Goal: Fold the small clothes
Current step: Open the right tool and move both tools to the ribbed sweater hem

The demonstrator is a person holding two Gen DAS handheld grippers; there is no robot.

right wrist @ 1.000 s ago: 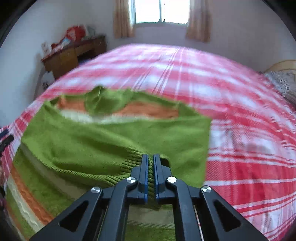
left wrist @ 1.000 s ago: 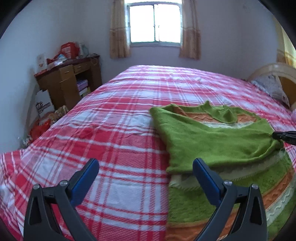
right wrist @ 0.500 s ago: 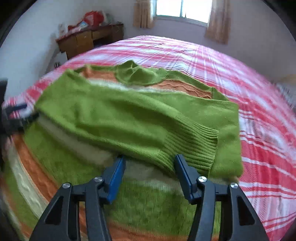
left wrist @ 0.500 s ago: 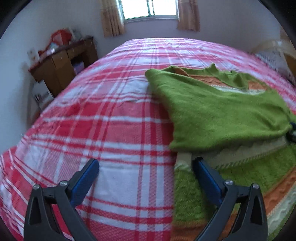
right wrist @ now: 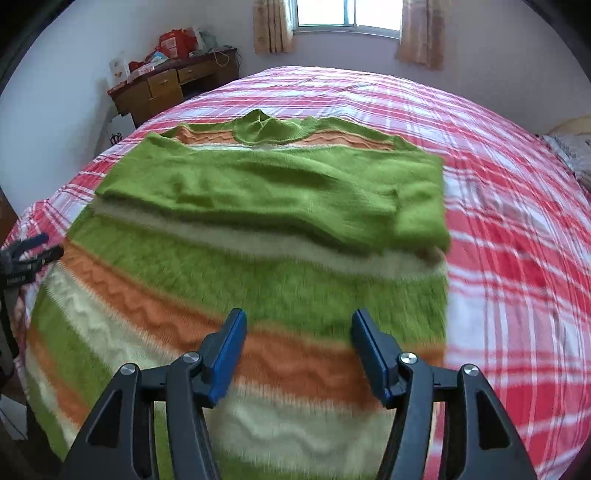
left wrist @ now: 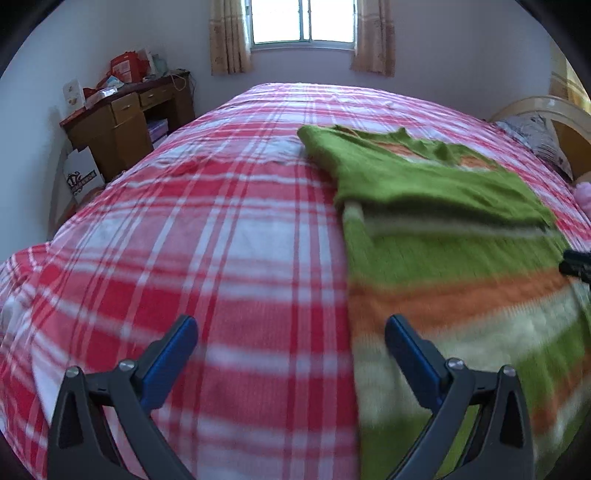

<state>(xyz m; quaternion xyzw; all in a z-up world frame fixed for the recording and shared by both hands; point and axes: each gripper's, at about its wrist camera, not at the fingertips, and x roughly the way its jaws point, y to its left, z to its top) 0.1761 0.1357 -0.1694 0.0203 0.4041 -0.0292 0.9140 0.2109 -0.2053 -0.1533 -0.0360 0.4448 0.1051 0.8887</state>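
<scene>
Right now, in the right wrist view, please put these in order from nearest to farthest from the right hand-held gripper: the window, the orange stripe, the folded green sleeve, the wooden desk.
1. Orange stripe of the sweater, directly between the right hand-held gripper fingers.
2. Folded green sleeve, straight ahead, across the sweater.
3. Wooden desk, far left, beyond the bed.
4. Window, top centre, on the back wall.

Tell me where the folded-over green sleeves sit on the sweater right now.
In the right wrist view the sleeves lie flat across the sweater's upper chest, just below the collar and above its pale stripe, ahead of the open right tool.
</scene>
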